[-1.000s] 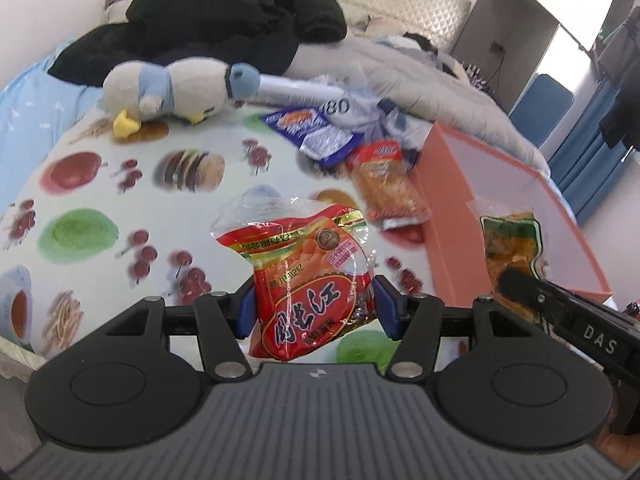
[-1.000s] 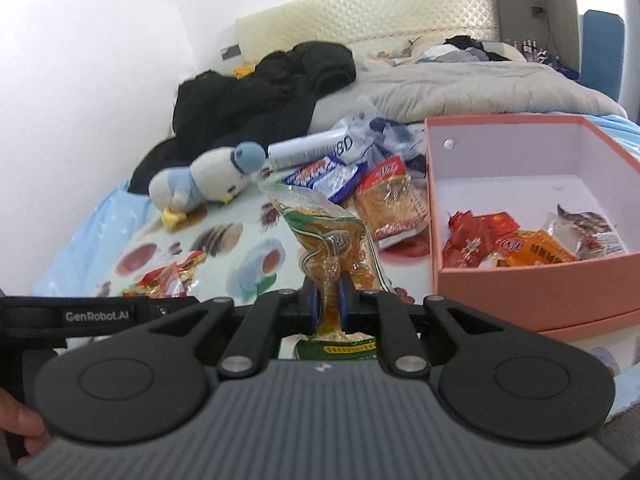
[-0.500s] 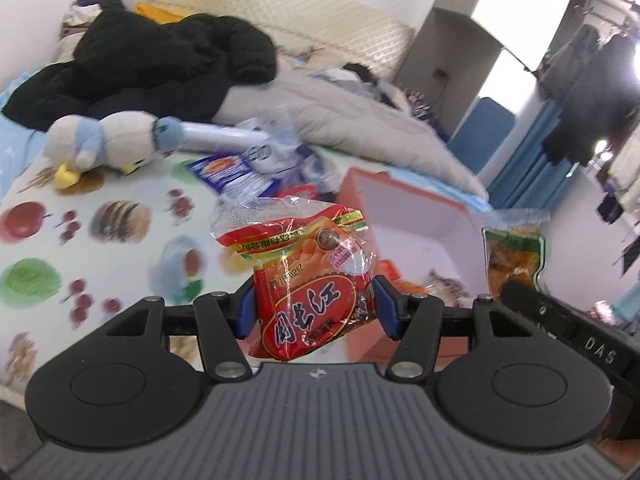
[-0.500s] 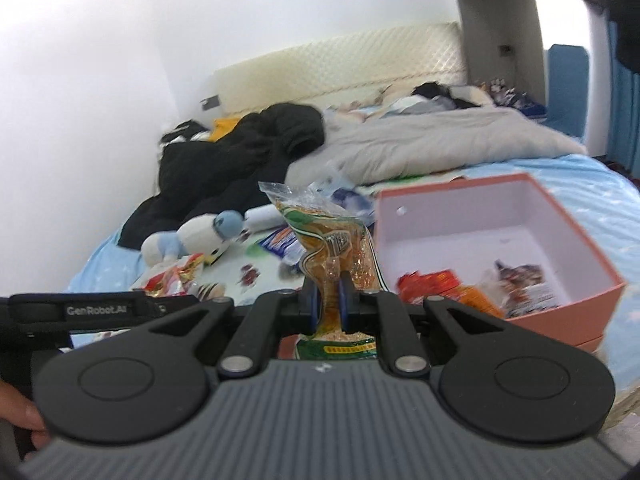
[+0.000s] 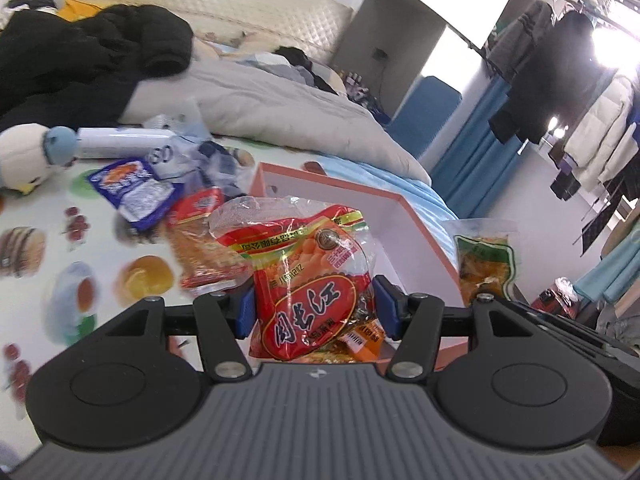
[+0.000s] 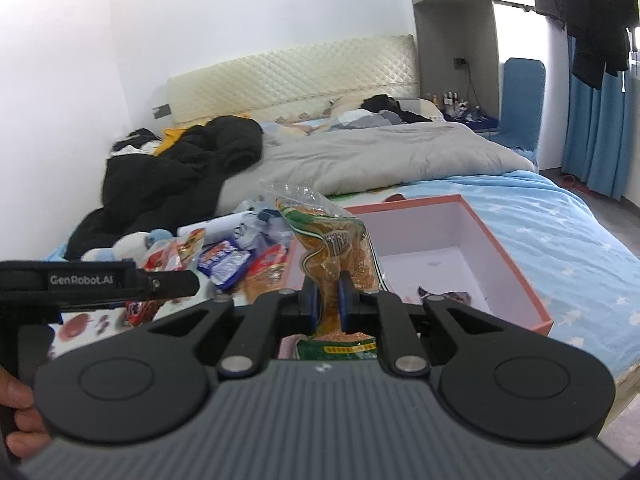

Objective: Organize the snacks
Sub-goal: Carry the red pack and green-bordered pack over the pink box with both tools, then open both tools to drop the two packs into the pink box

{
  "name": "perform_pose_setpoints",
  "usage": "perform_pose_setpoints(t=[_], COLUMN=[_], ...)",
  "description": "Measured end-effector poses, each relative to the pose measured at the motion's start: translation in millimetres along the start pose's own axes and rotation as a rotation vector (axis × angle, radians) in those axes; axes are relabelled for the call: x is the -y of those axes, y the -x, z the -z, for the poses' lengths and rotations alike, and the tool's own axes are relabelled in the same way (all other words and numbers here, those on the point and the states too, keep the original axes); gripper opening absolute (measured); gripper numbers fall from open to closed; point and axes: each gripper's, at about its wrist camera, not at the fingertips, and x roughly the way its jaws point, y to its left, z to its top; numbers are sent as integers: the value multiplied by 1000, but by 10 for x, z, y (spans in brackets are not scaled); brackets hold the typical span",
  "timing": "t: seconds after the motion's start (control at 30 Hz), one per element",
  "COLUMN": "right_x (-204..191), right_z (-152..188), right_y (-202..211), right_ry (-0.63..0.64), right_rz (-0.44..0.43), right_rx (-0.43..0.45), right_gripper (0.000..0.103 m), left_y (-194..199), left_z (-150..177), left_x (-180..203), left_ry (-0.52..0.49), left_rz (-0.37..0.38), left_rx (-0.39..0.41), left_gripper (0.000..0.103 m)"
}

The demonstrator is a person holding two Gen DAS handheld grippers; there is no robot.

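Pink open-top box (image 6: 516, 264) on the bed (image 6: 552, 216), mostly bare inside, a few packets at the near end: looks like the drop target. Loose snacks beside it on the printed cloth (image 5: 48, 248): blue packet (image 5: 134, 190), red cracker pack (image 5: 200, 248). Left gripper (image 5: 314, 308) clamped wide across red snack bag (image 5: 308, 280), puffy, glossy, held over the near box wall. Right gripper (image 6: 328, 304) pinched tight on green-orange snack bag (image 6: 336, 256), crumpled, clear-topped, raised over the box.

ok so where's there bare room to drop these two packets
The pink box: its floor is bare along the far wall and middle, wrappers only at the near edge. Crowded left of the box, around the blue packet and the plush toy.
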Motion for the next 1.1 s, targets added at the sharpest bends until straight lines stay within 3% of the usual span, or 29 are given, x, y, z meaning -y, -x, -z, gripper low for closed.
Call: perform_pose_setpoints(t=[0.43,0.77,0.87,0.93,0.97,1.0,1.1], right_x=[353,604,643,647,647,642,623], right_z=[-186,-52,-17,-7,-5,6,3], right_y=[-842,-1533,-1641,-1688,-1702,-1707,-1685], right_ry=[25,-20,-62,-75,-76,-77,-69], right_rz=[47,54,38,48,53,58,68], right_rx=[-32,-151,-182,-195,-195,-198,-200], right_gripper=[14,16,16,31,47,53,51], left_y=[-1072,-1843,-1945,-1938,-1929,-1905,-1807], left_z=[-424,-552,-548,-546,-553,-559,-572], left_x=[-4,-80,-100,-125,-136,-140,-140], left_ry=[-51,-87,-101,-90,-89,-91,-98], left_rz=[3,-7,-3,-15,-19,-18,-28], left_rx=[-95,-199,-215,-208,-201,-197,-183], left_gripper=[64,64,72,77,77,77,77])
